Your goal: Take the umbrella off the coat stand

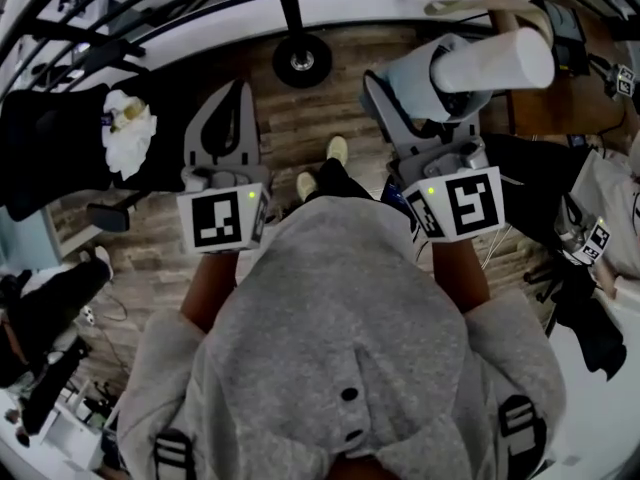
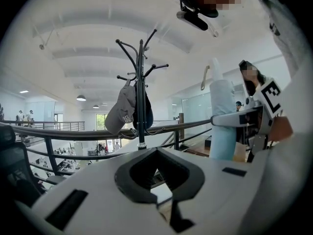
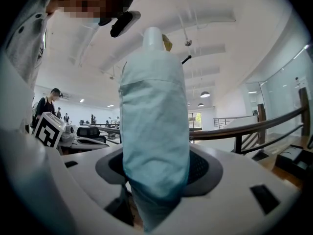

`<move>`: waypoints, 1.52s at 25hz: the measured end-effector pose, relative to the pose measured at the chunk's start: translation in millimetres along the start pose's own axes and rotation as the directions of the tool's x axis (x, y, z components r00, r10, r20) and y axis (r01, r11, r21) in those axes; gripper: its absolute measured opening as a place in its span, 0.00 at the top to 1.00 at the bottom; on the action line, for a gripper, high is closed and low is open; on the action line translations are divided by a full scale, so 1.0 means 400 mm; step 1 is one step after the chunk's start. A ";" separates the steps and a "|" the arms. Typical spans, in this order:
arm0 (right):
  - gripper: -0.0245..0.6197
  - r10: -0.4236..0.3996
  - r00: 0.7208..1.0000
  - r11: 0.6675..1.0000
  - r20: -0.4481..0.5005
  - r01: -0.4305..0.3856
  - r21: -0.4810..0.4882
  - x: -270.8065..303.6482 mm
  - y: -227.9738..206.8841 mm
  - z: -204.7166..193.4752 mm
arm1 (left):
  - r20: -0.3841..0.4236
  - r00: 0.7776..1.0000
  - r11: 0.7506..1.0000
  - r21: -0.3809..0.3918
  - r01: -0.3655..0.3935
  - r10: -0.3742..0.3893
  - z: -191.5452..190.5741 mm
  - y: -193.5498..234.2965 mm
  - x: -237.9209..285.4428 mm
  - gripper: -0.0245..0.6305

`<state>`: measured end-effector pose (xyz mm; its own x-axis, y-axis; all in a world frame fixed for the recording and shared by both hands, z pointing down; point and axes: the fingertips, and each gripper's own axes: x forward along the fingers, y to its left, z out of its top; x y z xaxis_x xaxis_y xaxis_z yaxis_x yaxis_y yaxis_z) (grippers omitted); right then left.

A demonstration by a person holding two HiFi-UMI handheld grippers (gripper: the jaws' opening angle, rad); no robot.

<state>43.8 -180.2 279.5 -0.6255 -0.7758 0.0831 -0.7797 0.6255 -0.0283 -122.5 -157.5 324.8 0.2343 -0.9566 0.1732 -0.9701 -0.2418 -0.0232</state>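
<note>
My right gripper [image 1: 425,83] is shut on a folded pale blue umbrella [image 1: 482,63], which sticks out past the jaws. In the right gripper view the umbrella [image 3: 154,126] fills the gap between the jaws and stands upright. From the left gripper view, the umbrella [image 2: 222,124] shows at the right, clear of the stand, with its curved handle [image 2: 204,78] on top. The black coat stand [image 2: 141,97] rises straight ahead, a grey cap [image 2: 122,112] hanging on it. Its round base [image 1: 302,61] lies ahead on the wooden floor. My left gripper [image 1: 232,98] is shut and holds nothing.
A dark railing [image 2: 73,133] runs behind the stand, with a drop to a lower floor beyond. A black chair [image 1: 55,143] with a white cloth [image 1: 128,133] stands at the left. Another person [image 1: 610,208] with marker cubes is at the right.
</note>
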 end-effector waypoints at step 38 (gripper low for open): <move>0.53 -0.032 0.999 0.999 0.006 0.032 -0.030 -0.519 0.186 -0.017 | 0.096 0.995 0.999 -0.008 0.037 -0.036 0.016 -0.298 -0.462 0.94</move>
<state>115.7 27.9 266.8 -0.6006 -0.7957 0.0781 -0.7980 0.6027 0.0043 -49.6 46.9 289.2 0.2741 -0.9585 0.0787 -0.9612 -0.2756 -0.0091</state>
